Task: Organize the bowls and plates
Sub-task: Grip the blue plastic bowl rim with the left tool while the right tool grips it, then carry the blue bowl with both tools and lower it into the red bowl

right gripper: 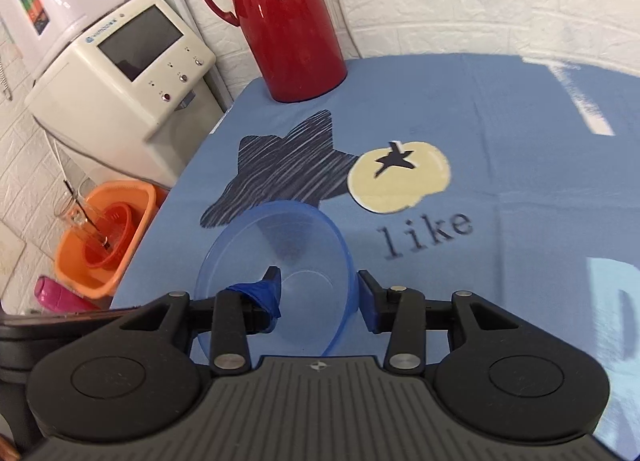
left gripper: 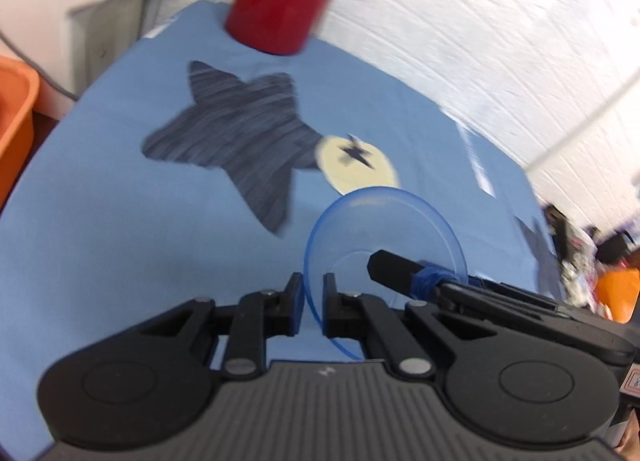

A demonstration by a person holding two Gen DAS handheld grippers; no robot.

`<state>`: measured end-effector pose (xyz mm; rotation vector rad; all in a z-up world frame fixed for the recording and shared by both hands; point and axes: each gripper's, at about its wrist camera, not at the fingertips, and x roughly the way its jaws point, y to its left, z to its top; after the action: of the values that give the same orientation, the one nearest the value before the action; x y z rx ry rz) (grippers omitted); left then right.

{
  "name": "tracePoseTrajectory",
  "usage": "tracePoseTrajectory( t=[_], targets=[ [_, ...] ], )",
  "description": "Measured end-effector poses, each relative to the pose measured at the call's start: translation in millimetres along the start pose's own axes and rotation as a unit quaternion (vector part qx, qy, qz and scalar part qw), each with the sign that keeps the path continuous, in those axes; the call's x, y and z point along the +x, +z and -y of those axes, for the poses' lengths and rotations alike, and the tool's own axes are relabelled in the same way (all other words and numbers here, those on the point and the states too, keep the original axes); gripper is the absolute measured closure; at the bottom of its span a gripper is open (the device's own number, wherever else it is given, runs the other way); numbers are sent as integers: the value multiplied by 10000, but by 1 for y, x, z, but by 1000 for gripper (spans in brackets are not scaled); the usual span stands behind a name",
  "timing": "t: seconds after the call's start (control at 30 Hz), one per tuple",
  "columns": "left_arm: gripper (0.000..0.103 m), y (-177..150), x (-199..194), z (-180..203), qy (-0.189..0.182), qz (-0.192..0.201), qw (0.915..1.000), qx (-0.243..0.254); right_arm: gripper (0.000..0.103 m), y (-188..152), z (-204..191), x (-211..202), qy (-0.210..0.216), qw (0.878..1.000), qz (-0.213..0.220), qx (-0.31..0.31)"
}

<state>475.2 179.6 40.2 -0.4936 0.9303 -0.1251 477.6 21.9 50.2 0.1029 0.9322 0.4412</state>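
Left wrist view: left gripper (left gripper: pixel 313 293) pinches the blue bowl's (left gripper: pixel 384 221) rim, bowl at 1 o'clock above the blue cloth (left gripper: pixel 100 201), nothing stacked yet (blurry!). Right wrist view: right gripper (right gripper: pixel 320 285) spread wide, straddling the bowl (right gripper: pixel 276 261), one finger inside, gripping nothing; red jug (right gripper: pixel 296 21) at 12.

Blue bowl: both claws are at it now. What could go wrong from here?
1. The left claw pinches only the thin rim of the tilted bowl, so the bowl may swivel or slip out.
2. The right claw straddles the bowl's wall with jaws wide apart. If the left claw lets go before the right one shuts, the bowl could drop onto the cloth.
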Motion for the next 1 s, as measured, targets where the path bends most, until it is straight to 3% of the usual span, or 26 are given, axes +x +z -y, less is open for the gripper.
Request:
tracePoseTrajectory(
  t=[0.23, 0.43, 0.67, 0.87, 0.93, 1.0],
  targets=[
    [103, -80, -46, 76, -304, -312, 9970, 643, 76, -71, 26, -108, -443, 9988, 223, -62],
    [103, -159, -59, 137, -518, -643, 9876, 1336, 76, -141, 66, -173, -807, 9960, 258, 275],
    [103, -219, -45, 170, -208, -802, 9775, 1940, 76, -193, 100, -179, -834, 9940, 113, 705],
    [103, -221, -37, 170, 29, -719, 9751, 2099, 77, -204, 108, -173, -710, 9948, 186, 701],
    [90, -219, -42, 168, 34, -692, 9762, 2056, 77, -203, 110, -177, -686, 9946, 259, 734],
    [57, -214, -50, 165, -28, -566, 9774, 2034, 77, -204, 114, -187, -710, 9934, 420, 792]
  ],
)
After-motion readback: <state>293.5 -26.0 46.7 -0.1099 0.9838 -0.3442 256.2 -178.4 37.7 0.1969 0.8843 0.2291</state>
